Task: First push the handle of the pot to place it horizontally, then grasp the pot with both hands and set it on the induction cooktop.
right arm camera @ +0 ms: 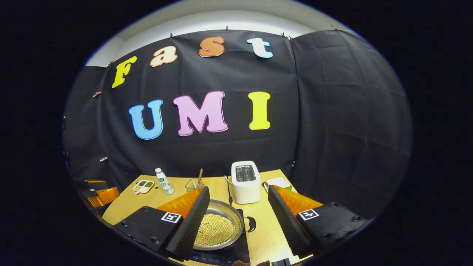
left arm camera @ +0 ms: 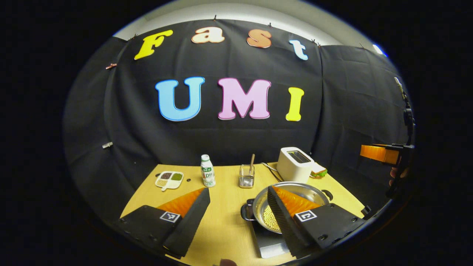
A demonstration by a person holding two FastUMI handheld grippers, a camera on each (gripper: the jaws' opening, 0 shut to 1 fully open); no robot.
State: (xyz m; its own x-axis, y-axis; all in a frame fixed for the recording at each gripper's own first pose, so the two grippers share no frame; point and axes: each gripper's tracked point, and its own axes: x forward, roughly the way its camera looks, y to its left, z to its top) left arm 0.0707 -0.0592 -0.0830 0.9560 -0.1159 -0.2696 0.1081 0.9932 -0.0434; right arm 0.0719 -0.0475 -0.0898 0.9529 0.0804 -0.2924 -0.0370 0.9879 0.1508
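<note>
Pot [right arm camera: 218,227] rests on the induction cooktop [right arm camera: 242,251], both grippers apart and empty above it.

The handles lie level and the placing looks finished. The left gripper [left arm camera: 238,207] hangs with the pot under its right finger; the right gripper [right arm camera: 238,207] has it beneath its left finger. Only withdrawal seems left.

Shiny metal pot [right arm camera: 220,225], glossy white plastic toaster [right arm camera: 245,182], matt wood-look table [left arm camera: 225,225].

Pot [left arm camera: 295,192] on induction cooktop [left arm camera: 271,247]; left hand-held gripper [left arm camera: 238,194] spread wide above table [left arm camera: 225,229].
</note>
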